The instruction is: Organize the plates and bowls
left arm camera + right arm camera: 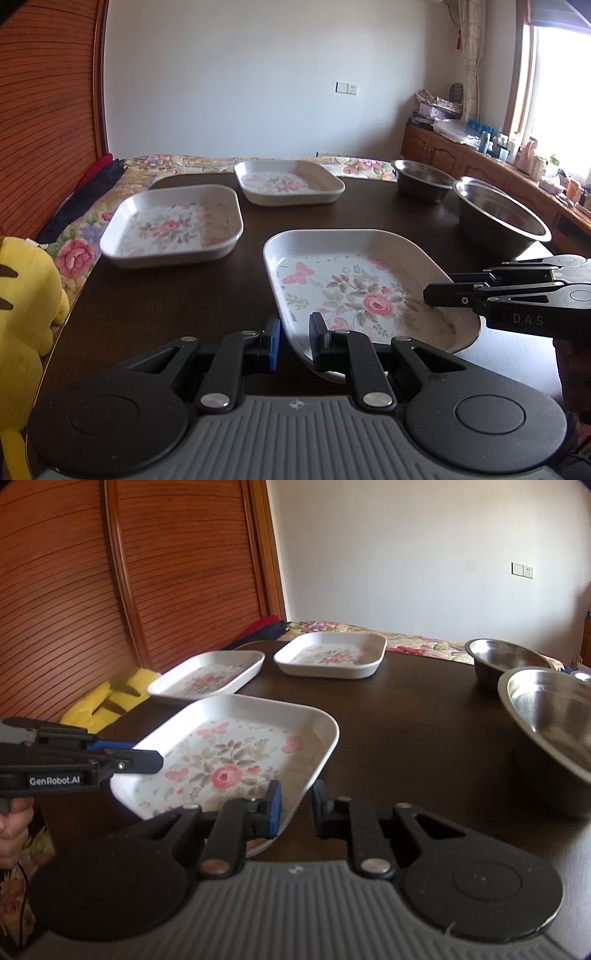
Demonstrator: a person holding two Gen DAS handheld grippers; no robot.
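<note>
Dark wooden desk [177, 295], bed behind it. Nearest floral square plate [354, 291] sits tilted, both grippers straddling its rim from opposite corners, likely a two-handed lift for stacking. Left gripper [295, 345]: jaws parted around the near rim, not clamped. Right gripper [297, 808]: same, open astride its corner. Two matching plates [173, 225] [290, 181] lie ahead-left of the left gripper; two steel bowls [498, 218] [423, 179] ahead-right, grouped apart.
</note>
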